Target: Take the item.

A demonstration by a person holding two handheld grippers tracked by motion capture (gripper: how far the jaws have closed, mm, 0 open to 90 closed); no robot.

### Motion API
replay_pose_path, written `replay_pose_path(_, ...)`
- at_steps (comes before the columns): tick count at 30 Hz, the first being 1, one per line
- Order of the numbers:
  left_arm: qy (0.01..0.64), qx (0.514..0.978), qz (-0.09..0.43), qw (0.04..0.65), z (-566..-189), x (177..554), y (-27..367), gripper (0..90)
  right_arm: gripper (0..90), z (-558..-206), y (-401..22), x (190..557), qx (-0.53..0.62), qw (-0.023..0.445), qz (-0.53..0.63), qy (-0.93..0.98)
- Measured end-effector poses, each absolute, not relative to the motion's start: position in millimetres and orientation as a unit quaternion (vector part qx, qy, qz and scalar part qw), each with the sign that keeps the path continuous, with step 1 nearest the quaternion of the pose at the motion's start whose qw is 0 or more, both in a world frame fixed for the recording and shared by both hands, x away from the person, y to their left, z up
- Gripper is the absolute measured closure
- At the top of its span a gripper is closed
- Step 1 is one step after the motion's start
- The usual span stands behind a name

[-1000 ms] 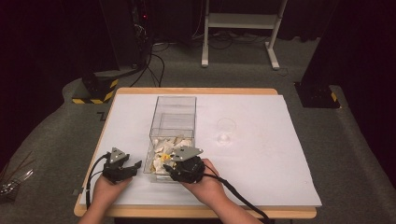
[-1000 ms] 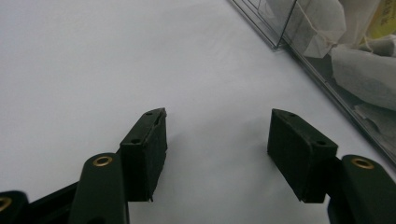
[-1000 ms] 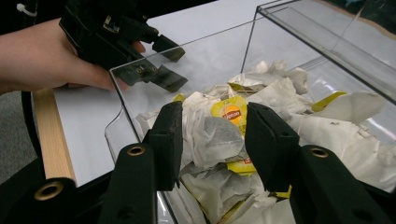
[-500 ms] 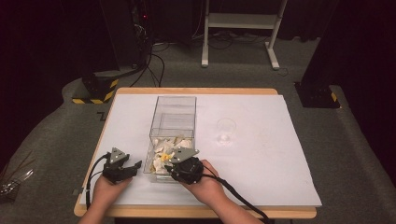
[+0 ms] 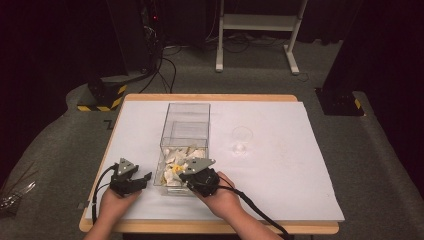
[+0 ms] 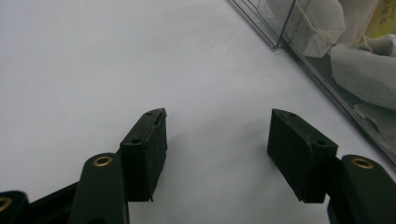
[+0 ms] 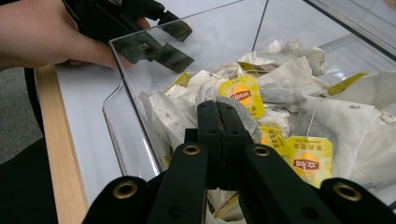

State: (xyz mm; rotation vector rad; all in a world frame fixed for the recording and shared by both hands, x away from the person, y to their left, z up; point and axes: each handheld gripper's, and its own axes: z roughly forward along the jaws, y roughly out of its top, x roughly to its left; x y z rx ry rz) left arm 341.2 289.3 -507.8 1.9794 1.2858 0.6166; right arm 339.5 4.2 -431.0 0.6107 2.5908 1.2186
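- The right gripper (image 5: 186, 176) is dipped into the near end of the clear plastic box (image 5: 186, 116), nose down in the pile of tea bags (image 5: 180, 159).
- Its jaws have just been closing and now they're clenched tight together. In the right gripper view (image 7: 218, 140) the two black jaws sit flush against each other, right among the tea bags, with a bit of white paper poking out just under them. Can't honestly tell if a bag or string is pinched in there or if they just closed on nothing.
- Lots of yellow tags (image 7: 242, 94) scattered in the pile, one right behind the jaw tips and another off to the side.
- The left gripper (image 5: 141, 178) is parked on the white sheet (image 5: 280, 165) covering the table (image 5: 210, 97), just beside the box's outer wall, not touching it. Jaws spread apart and holding nothing; the left gripper view (image 6: 217, 140) has bare white surface between them.
- A small clear glass (image 5: 241, 138) stands on the sheet well off to the right of the box.
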Motion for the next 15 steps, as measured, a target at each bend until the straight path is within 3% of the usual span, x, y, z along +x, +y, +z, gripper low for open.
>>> replay_pose_path(15, 0.495, 0.761, 0.239, 0.344, -508.0, 340.8, 289.0, 37.8, 90.0, -429.4, -3.8, 339.6, 0.213, 0.112, 0.448, 0.861)
